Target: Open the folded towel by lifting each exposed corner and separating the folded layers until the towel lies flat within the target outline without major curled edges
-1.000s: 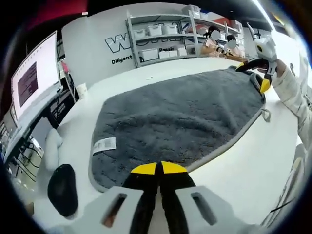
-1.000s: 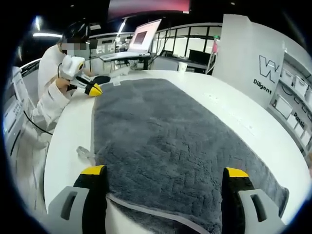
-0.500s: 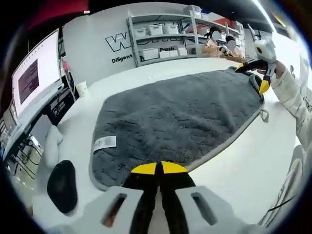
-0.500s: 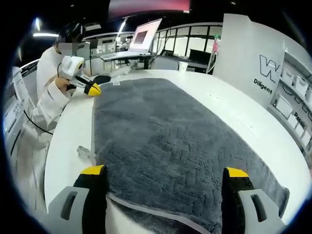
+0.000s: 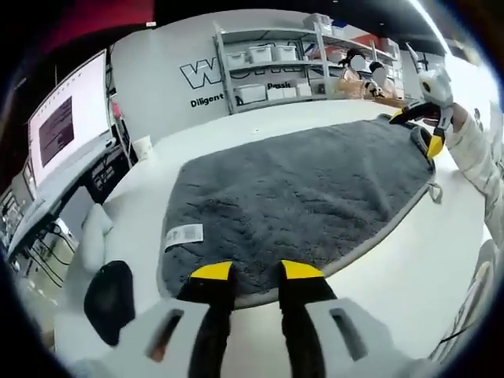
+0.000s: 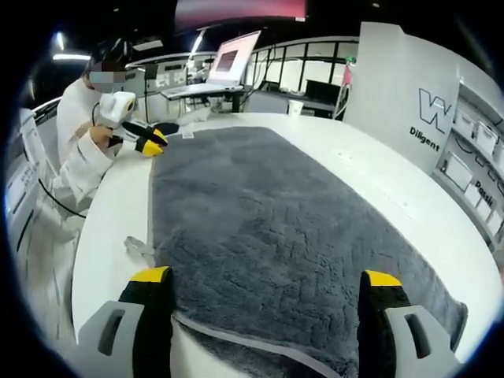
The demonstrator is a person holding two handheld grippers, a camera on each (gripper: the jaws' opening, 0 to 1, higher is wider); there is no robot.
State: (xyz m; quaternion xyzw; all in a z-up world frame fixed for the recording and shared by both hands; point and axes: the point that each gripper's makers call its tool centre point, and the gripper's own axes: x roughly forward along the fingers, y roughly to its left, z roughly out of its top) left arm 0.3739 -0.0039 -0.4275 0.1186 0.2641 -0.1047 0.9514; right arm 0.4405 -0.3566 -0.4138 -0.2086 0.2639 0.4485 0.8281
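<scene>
Towel: the grey towel (image 5: 299, 197) lies spread on the white table (image 5: 378, 276), its near hem just past your left gripper (image 5: 256, 272).
Progress: by the look of it you are nearly done; no folded layer shows, and I cannot make out any target outline.
Left jaws: slightly parted, holding nothing, the hem just beyond their tips.
Right jaws: your right gripper (image 6: 264, 277) stands wide open and empty over the other end.
Edges: the grey binding (image 5: 370, 236) runs smooth; the label (image 5: 183, 235) lies flat; a small loop (image 5: 433, 191) sticks out onto the table.
Left to do: check the far corners for curl.
Room: bare table flanks both long sides; a dark object (image 5: 109, 298) sits near the left corner.
</scene>
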